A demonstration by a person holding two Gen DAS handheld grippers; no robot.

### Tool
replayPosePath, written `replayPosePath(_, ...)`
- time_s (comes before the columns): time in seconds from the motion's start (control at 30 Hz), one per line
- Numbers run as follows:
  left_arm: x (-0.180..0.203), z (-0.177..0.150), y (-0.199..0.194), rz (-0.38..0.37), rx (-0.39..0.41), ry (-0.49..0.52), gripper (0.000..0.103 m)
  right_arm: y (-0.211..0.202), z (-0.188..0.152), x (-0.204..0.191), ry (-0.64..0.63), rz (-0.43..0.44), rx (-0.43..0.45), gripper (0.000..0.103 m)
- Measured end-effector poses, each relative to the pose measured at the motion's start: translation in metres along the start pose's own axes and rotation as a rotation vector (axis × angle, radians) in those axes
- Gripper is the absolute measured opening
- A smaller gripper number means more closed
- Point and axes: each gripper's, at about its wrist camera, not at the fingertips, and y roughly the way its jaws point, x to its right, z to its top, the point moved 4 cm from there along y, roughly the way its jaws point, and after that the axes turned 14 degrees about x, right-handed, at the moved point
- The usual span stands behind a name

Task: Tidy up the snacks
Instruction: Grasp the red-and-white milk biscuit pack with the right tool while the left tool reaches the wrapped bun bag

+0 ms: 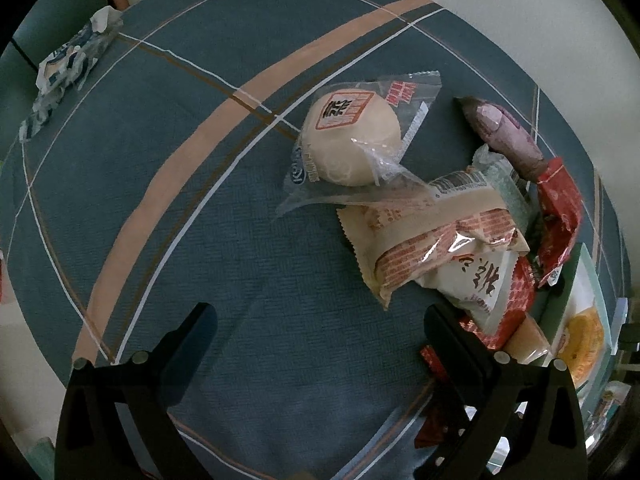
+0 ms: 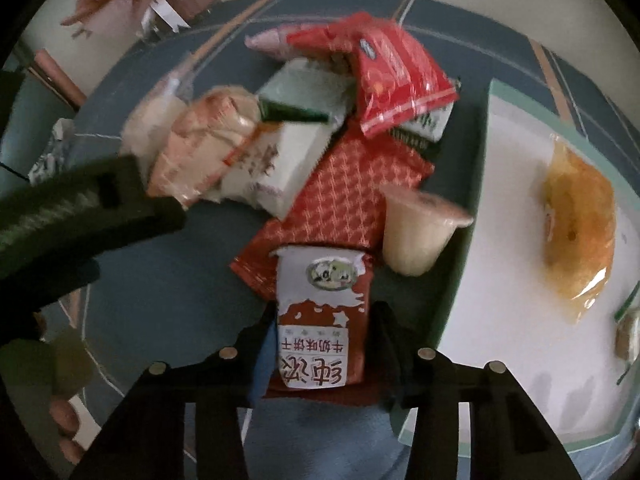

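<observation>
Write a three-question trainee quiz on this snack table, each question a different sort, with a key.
1. True or false: the right hand-held gripper is shut on the red-and-white biscuit packet.
2. The left hand-held gripper is: A open, B shut on the round bun.
3. Fill in: the yellow pastry lies on the ____.

Key: 1 true; 2 A; 3 tray.

Left tool (image 1: 320,332) open, empty, over tablecloth (image 1: 160,160); round bun packet (image 1: 352,140) ahead.
</observation>
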Motion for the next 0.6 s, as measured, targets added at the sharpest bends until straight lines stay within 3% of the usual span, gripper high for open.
replayPosePath(0.23, 0.000, 0.002, -0.003, 0.000, 0.004, -0.014, 0.103, -0.005, -0.004, -0.020, 0.005, 0.006, 0.020, 0.042)
replayPosePath(0.53, 0.002, 0.013, -0.014, -0.032, 0.038, -0.019, 0.103, -0.030, 0.015, -0.015, 0.067, 0.047, 0.079, 0.042)
replayPosePath(0.6, 0.005, 0.017, -0.017, -0.047, 0.051, -0.008, 0.103, -0.030, 0.034, 0.002, 0.094, 0.055, 0.091, 0.042)
